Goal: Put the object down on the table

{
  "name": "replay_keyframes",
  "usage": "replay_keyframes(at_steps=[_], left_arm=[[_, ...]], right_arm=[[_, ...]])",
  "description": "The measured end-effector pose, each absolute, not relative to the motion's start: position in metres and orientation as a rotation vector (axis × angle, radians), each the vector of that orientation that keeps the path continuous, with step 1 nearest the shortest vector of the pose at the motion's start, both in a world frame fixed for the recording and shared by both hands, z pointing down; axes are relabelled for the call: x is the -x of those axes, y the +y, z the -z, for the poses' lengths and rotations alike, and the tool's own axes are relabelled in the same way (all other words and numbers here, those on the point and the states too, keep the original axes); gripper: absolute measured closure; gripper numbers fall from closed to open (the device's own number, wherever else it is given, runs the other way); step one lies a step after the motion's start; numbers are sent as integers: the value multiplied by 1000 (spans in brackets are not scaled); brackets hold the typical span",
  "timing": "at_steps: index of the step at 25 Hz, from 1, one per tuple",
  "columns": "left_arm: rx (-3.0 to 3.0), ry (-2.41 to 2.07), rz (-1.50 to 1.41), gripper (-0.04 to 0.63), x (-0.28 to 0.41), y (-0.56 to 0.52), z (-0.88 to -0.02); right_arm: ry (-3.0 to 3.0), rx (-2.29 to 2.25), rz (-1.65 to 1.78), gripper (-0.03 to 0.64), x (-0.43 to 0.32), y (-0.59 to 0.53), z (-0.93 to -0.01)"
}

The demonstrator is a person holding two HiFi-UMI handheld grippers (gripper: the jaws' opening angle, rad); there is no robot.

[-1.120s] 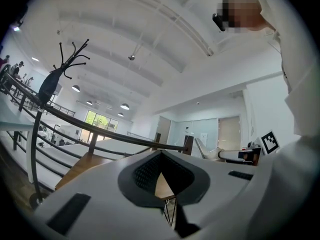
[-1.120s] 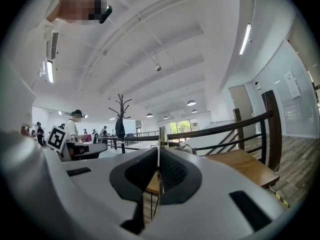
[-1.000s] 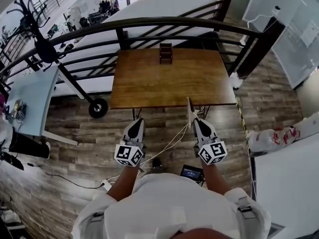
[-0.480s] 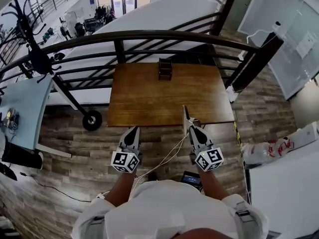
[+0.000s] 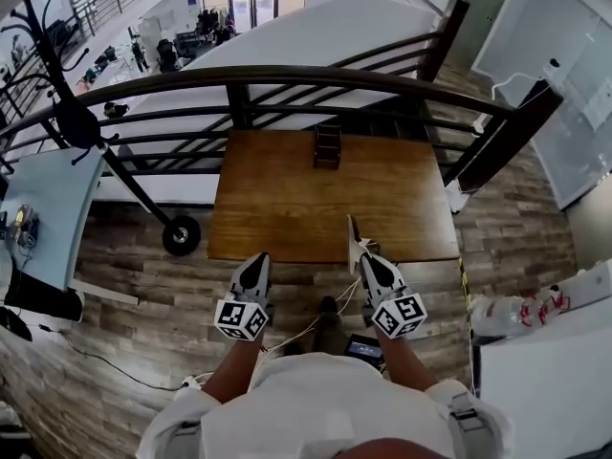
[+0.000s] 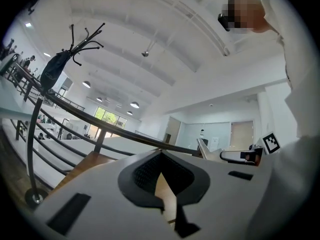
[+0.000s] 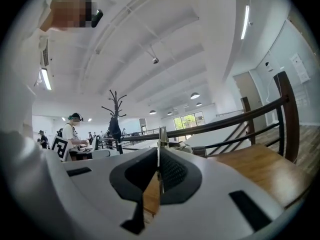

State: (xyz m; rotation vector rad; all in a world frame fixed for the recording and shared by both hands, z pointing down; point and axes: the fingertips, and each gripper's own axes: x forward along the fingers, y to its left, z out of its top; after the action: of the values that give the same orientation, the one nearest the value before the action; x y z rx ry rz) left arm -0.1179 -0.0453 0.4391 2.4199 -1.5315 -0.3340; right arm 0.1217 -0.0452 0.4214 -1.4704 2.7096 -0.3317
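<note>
My right gripper is shut on a thin pale flat piece that stands upright, its top reaching over the near edge of the wooden table. The right gripper view shows that piece edge-on between the shut jaws of the right gripper. Left of it, my left gripper hangs over the floor just short of the table edge, shut on nothing. From the left gripper I see the table ahead. A small dark brown rack stands at the table's far edge.
A dark metal railing curves behind and beside the table. A black coat stand with a wheel and a light blue table are at left. Cables and a small screen device lie on the floor by my feet.
The table has come nearer to both grippers. The flat piece in the right gripper now overlaps the table's near edge. Both grippers keep the same state.
</note>
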Motion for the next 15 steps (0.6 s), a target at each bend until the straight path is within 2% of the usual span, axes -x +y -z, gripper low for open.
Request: replay_keyframes(at_steps=[15], left_arm=[[-2369,-1736,233,581,68,-202,-406]], right_arm=[[2727,1241,447,591,-171,-236,-429]])
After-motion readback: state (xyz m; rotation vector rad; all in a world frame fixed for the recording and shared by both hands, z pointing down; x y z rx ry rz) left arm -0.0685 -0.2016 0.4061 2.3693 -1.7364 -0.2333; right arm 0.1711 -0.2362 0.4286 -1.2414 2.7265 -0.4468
